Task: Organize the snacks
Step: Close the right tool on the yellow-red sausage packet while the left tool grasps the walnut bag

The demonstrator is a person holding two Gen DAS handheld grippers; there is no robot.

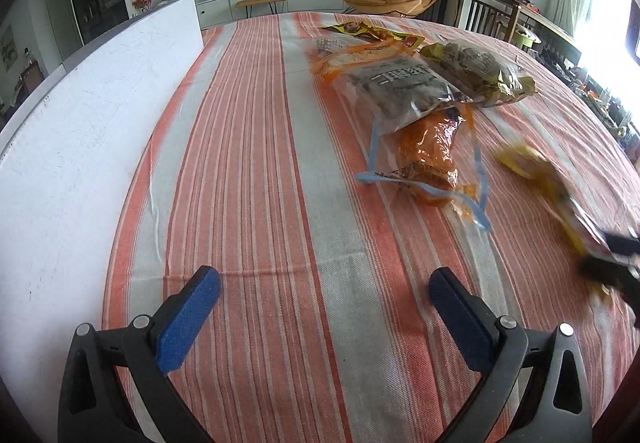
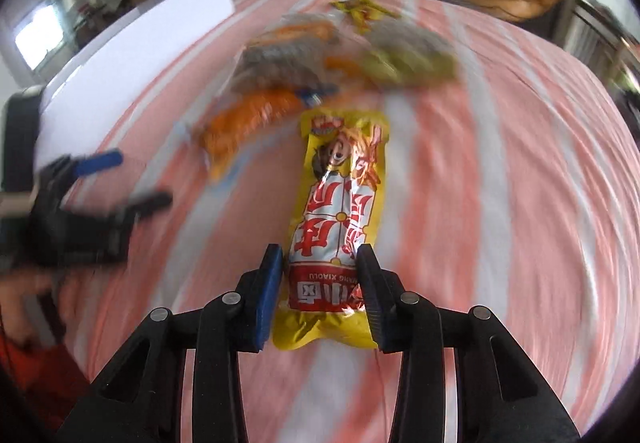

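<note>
Left wrist view, left to right. A white board [image 1: 92,115] stands along the left edge of the striped tablecloth [image 1: 256,147]. The left gripper [image 1: 324,285] hangs over bare cloth with its blue pads [image 1: 188,319] spread wide and nothing between them. To the right lies the heap of snacks: a clear bag with large dark characters [image 1: 400,83], too distorted to read, resting on an orange packet [image 1: 430,159]; beside it, a olive-yellow bag [image 1: 480,71]; behind both, a small yellow-and-red packet [image 1: 372,33]. At the far right edge, a blurred yellow packet [image 1: 536,171] trails from the dark, blurred right gripper [image 1: 612,255].

Right wrist view, left to right. The left gripper [image 2: 128,179] appears at the left edge, blurred, with its jaws apart. The snack heap is smeared by motion, and no lettering on it is legible. Centre: the right gripper [image 2: 320,283] is clenched on the near end of the yellow packet [image 2: 340,203], one blue pad [image 2: 268,299] pressing each long edge. The packet extends away from the fingers toward the heap, its far end just short of the orange packet [image 2: 248,119].

Lettering visible only in this view: large red-and-white characters, a cartoon face, and an inverted Latin line ending "XIAOLU". Only the left wrist view shows the heap sharply.
</note>
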